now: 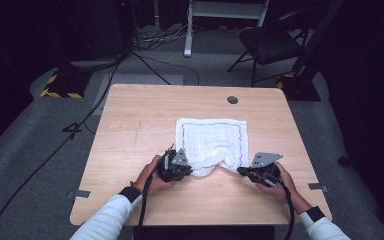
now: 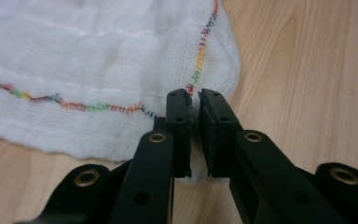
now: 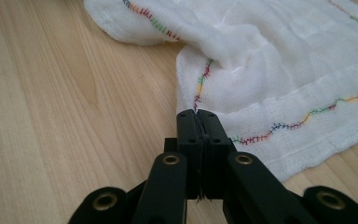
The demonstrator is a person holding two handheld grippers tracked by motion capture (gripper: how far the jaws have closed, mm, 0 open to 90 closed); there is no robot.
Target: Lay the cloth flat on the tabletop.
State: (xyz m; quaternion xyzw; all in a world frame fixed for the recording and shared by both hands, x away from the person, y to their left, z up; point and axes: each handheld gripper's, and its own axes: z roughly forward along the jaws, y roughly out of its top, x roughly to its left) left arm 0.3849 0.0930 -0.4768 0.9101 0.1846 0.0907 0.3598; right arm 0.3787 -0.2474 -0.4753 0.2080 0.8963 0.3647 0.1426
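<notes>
Near the surface (image 1: 130, 125)'s front edge, both grippers' fingers are clamping the white cloth (image 1: 210, 137)'s near corners, left gripper (image 2: 194, 100) seemingly less tightly than right gripper (image 3: 197, 116).

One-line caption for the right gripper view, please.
Right gripper shut on the corner of a white cloth with rainbow stitching, on a wooden table.

One white cloth (image 1: 211, 141) lies on one wooden table (image 1: 130, 130) — two grippers, left (image 1: 186, 171) and right (image 1: 243, 171), at its near corners.
</notes>
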